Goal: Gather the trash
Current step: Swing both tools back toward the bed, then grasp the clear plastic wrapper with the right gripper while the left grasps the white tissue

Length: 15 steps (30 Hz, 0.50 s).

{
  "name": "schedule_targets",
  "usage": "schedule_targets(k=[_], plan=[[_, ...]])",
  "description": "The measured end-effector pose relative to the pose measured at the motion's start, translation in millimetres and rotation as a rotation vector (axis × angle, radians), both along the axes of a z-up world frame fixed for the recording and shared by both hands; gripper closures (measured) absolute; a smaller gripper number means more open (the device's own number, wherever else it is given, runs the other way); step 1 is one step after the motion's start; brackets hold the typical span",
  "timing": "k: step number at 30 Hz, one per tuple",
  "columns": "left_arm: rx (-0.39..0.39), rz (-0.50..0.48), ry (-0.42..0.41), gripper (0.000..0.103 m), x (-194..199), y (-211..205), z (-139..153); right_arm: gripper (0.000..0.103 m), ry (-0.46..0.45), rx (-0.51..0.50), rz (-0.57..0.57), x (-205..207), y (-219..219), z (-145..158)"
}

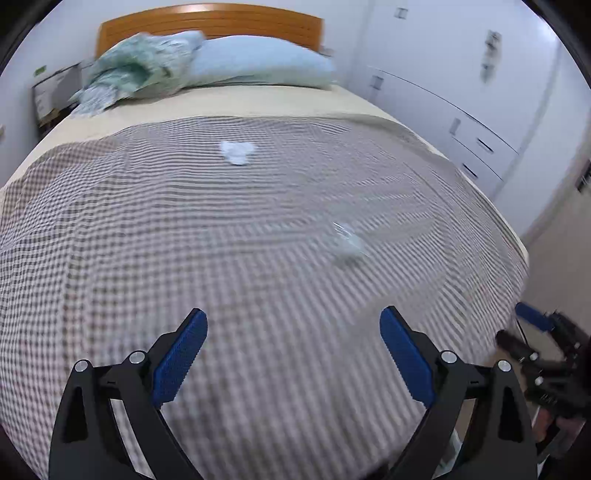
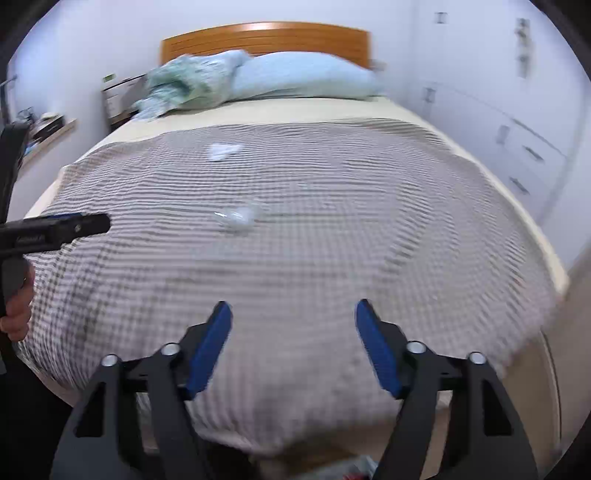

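Note:
A crumpled white paper (image 1: 237,151) lies on the checked blanket toward the far middle of the bed; it also shows in the right wrist view (image 2: 222,150). A crumpled clear plastic wrapper (image 1: 347,240) lies nearer, right of centre, and shows in the right wrist view (image 2: 238,218). My left gripper (image 1: 293,325) is open and empty above the foot of the bed. My right gripper (image 2: 293,314) is open and empty, also over the foot of the bed. Both pieces of trash are well ahead of the fingertips. The frames are blurred.
The bed has a checked blanket (image 1: 184,240), a blue pillow (image 1: 258,62), a bunched patterned quilt (image 1: 136,66) and a wooden headboard (image 1: 210,22). White cupboards with drawers (image 1: 461,122) stand on the right. A nightstand (image 2: 118,96) and a shelf (image 2: 48,129) are on the left.

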<state>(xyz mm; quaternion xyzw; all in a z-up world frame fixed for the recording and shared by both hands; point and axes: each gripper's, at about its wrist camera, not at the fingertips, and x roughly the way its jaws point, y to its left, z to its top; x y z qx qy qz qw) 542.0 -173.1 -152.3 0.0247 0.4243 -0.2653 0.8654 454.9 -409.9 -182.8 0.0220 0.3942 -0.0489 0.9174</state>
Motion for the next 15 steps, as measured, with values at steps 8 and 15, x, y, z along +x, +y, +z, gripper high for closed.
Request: schedule_targets(k=[8, 15], plan=[[-0.01, 0.168, 0.006, 0.012, 114.3, 13.7, -5.3, 0.048, 0.085, -0.198, 0.146, 160.4, 52.2, -74.7], [-0.037, 0.247, 0.045, 0.012, 197.3, -0.7, -22.7, 0.081, -0.017, 0.03, 0.036, 213.9, -14.5, -64.8]])
